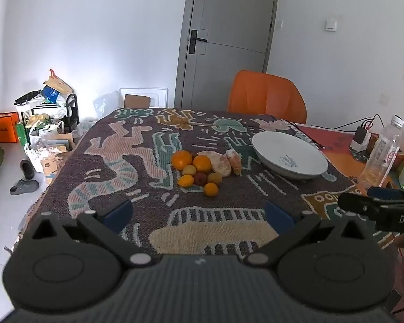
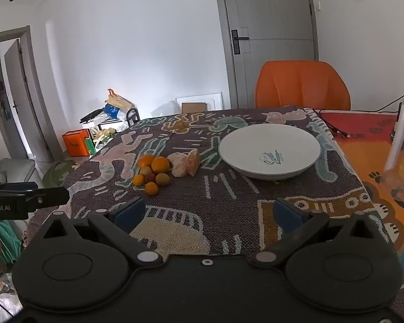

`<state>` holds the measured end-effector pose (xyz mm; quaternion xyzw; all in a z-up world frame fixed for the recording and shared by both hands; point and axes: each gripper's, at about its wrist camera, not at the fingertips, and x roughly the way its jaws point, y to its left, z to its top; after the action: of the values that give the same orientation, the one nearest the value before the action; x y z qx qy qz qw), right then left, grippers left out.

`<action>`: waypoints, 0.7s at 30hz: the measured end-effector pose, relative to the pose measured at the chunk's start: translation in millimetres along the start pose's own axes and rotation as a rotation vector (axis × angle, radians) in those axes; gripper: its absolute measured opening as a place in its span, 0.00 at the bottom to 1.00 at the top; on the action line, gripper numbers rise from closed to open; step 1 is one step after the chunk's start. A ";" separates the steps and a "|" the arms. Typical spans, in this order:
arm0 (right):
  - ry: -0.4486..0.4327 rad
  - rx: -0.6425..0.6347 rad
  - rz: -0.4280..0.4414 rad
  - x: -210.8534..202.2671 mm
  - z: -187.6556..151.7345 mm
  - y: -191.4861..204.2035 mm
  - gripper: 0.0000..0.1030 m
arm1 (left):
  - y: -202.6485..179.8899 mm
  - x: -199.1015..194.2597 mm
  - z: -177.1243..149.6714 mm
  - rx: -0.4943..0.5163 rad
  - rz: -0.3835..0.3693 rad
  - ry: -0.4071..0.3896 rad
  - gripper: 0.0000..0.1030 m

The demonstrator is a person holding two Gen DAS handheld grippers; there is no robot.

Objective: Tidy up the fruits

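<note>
A heap of fruit point(image 1: 199, 171) point(image 2: 156, 172) lies mid-table on the patterned cloth: two oranges, several small yellow and orange fruits, one dark red fruit. Two peeled citrus pieces point(image 1: 223, 161) point(image 2: 184, 162) lie at its right. An empty white bowl point(image 1: 289, 154) point(image 2: 269, 150) stands further right. My left gripper point(image 1: 199, 215) hovers open over the near cloth, well short of the heap. My right gripper point(image 2: 210, 215) is open too, nothing between its blue pads, nearer the bowl's side. Each gripper shows at the edge of the other's view.
An orange chair point(image 1: 266, 97) point(image 2: 303, 84) stands behind the table before a grey door. A clear plastic bottle point(image 1: 382, 153) point(image 2: 402, 156), cables and a charger point(image 1: 362, 137) sit on the orange mat at right. Bags, boxes and a rack point(image 1: 48, 118) clutter the floor left.
</note>
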<state>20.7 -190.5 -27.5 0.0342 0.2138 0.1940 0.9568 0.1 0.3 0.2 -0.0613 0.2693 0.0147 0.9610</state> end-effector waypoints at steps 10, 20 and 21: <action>0.004 -0.009 -0.017 4.6 -2.8 -0.9 1.00 | 1.6 -3.9 -4.7 0.004 0.007 -0.008 1.00; 0.018 -0.005 -0.022 4.7 -3.3 1.9 1.00 | 4.7 -0.5 -4.9 0.000 0.008 -0.003 1.00; 0.018 -0.003 -0.023 5.4 -3.1 1.5 1.00 | 4.8 -0.1 -5.1 0.000 0.007 -0.003 1.00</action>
<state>23.4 -187.1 -32.2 0.0285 0.2227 0.1834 0.9571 -3.0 4.4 -4.6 -0.0603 0.2680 0.0179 0.9614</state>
